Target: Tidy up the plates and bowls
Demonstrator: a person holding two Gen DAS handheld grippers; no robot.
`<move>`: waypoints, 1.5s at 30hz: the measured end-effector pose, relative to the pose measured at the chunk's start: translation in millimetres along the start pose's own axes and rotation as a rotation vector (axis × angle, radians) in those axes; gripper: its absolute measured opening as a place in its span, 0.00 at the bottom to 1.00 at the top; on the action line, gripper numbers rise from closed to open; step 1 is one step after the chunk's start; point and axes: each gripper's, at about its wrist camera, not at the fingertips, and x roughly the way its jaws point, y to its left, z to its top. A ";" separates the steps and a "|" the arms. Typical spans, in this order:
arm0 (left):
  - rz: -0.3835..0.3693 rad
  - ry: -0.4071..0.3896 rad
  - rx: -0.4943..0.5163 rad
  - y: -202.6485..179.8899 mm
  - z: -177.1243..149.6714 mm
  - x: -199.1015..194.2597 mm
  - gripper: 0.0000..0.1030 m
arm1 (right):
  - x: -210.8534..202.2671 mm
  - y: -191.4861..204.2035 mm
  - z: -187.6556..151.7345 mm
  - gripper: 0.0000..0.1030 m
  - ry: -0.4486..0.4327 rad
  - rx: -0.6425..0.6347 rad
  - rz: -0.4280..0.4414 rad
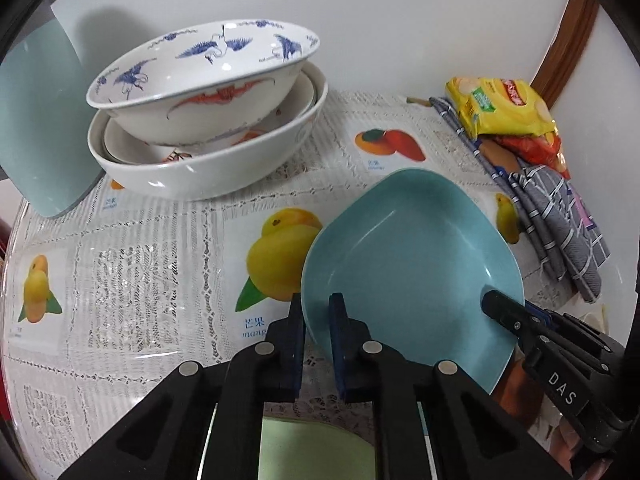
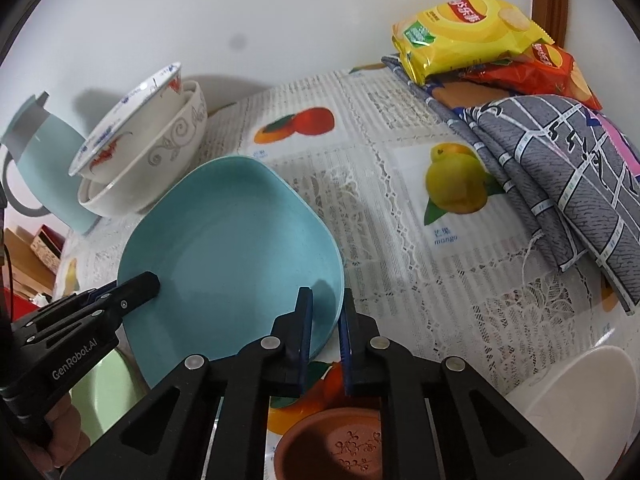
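While both grippers pinch the square light-blue plastic plate (image 1: 408,256) near the stacked white china bowls (image 1: 208,120), left gripper (image 1: 316,344) and right gripper (image 2: 325,332) fingers hold opposite rims; uneven pulling could tip it.

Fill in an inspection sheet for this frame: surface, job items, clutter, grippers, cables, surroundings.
Surface: tablecloth with lace and fruit prints.
Job's things: blue plate tilted, gripped at two rim spots; stacked bowls behind it; green plate, brown dish and white bowl near the cameras.
Clutter: snack bags, grey cloth, teal jug.
Grippers: left gripper and right gripper each clamp the plate's rim.
Cables: dark cord at the left edge.
Surroundings: white wall, wooden frame.
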 end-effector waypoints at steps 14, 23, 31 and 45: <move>-0.047 -0.101 0.006 -7.6 -3.9 -64.9 0.11 | -58.5 -1.5 -5.8 0.11 -0.133 -0.010 0.028; -0.058 -0.134 0.039 -16.9 -19.1 -113.6 0.11 | -117.3 6.4 -24.1 0.11 -0.201 -0.029 0.027; -0.067 -0.164 0.009 0.6 -44.8 -148.7 0.11 | -148.4 26.1 -43.9 0.11 -0.236 -0.056 0.058; -0.064 -0.205 -0.008 6.4 -93.0 -195.0 0.11 | -188.6 37.7 -90.6 0.10 -0.265 -0.057 0.091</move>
